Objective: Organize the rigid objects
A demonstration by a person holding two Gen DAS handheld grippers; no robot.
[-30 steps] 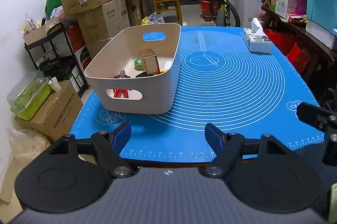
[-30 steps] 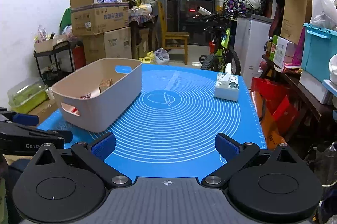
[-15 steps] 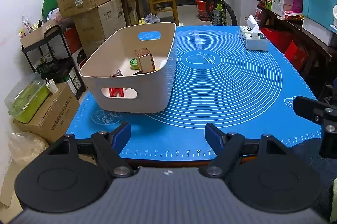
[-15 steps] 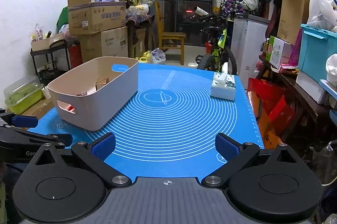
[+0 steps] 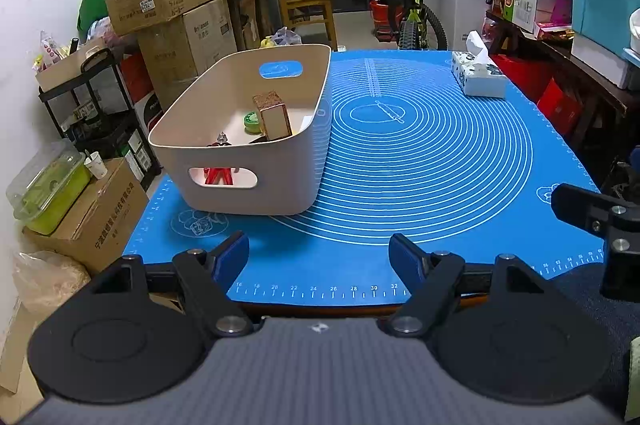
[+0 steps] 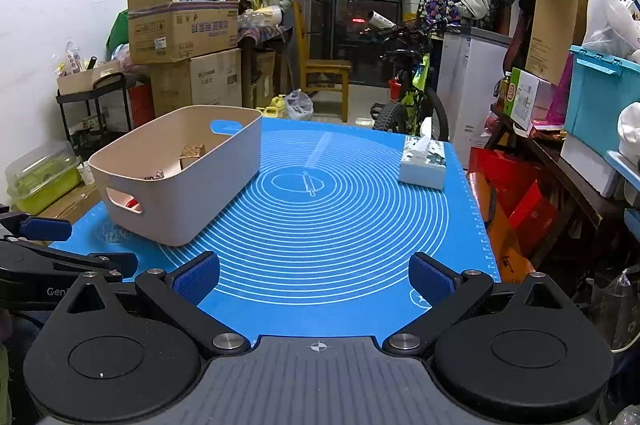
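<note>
The beige plastic bin (image 5: 256,165) lies ahead-left of the empty, open left hand-held gripper (image 5: 318,259), nearer than the equally open right hand-held gripper (image 6: 314,279).

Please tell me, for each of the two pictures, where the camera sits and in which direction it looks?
Left wrist: on the left gripper, looking forward and down at the bin; its open jaws show, the right gripper at the edge.
Right wrist: on the right gripper, facing across the blue mat; open jaws show, the left gripper beside.
Shared: bin, mat, tissue box.
</note>
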